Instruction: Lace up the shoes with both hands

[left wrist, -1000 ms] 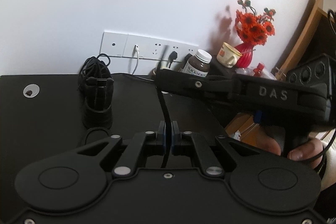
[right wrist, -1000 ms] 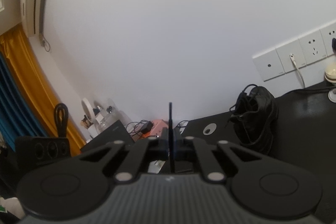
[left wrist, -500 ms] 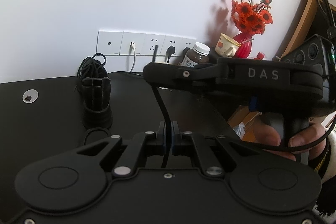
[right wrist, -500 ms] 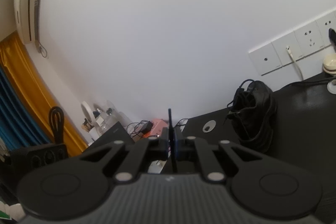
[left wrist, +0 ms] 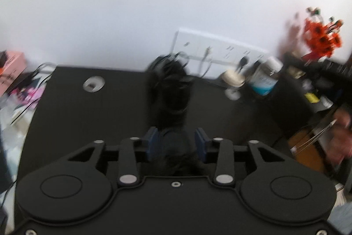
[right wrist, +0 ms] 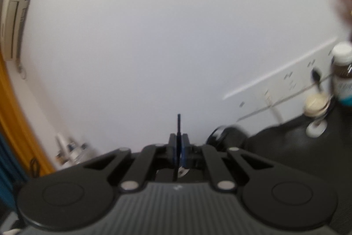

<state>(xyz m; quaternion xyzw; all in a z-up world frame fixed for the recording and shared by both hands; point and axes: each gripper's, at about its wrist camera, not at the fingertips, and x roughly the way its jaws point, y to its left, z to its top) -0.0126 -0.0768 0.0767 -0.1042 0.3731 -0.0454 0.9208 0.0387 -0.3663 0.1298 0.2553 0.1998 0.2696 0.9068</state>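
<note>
The left gripper [left wrist: 177, 142] has its jaws parted and opening, the blue pads [left wrist: 151, 142] standing clear on either side of a blurred dark mass that lies between them; whether that mass is lace or part of the shoe cannot be told, and the pads do not press on it. The right gripper [right wrist: 178, 150] is closed tight on a thin black shoelace [right wrist: 179, 125], whose stiff tip stands up straight above the pads against the white wall. The black shoe [left wrist: 170, 89] sits on the black desk [left wrist: 88, 120] straight ahead of the left gripper, near the wall sockets [left wrist: 220, 48], with loose loops of lace piled at its top. Both views are smeared by motion. In the right wrist view only a dark edge of the shoe shows, just right of the fingers and behind the gripper's body. At the right edge of the left wrist view a hand [left wrist: 340, 136] is a reddish blur.
</note>
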